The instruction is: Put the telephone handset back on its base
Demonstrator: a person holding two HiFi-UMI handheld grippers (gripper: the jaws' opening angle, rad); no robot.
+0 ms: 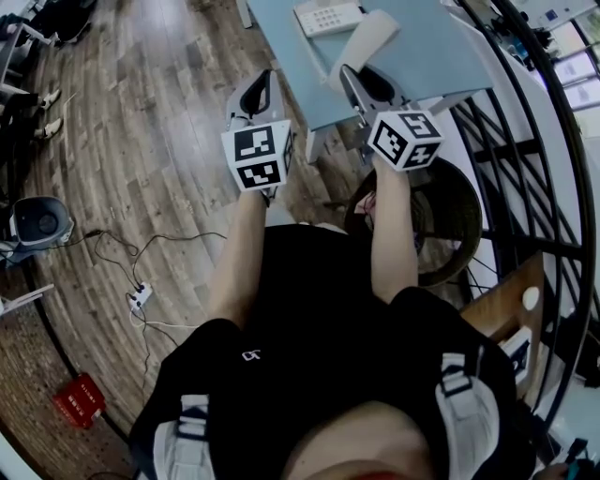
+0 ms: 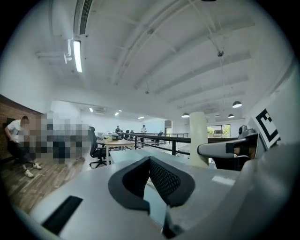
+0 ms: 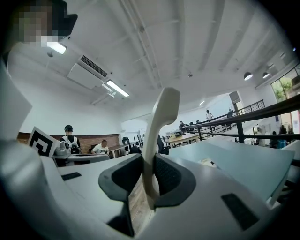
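A white telephone base (image 1: 328, 17) with a keypad sits on the light blue table (image 1: 281, 56) at the top of the head view. My right gripper (image 1: 367, 86) is shut on the white handset (image 1: 364, 42), which hangs over the table's near part, just short of the base. In the right gripper view the handset (image 3: 161, 112) stands upright between the dark pads (image 3: 171, 176) of the right gripper (image 3: 151, 161). My left gripper (image 1: 258, 94) hovers at the table's near edge, left of the handset. The left gripper (image 2: 149, 161) has its tips together, with nothing between them.
A round dark basket (image 1: 450, 216) stands on the floor under my right arm. Black railing (image 1: 525, 141) runs along the right. A power strip with cables (image 1: 141, 297) and a red object (image 1: 80, 400) lie on the wooden floor at left. People sit at distant desks (image 3: 101, 149).
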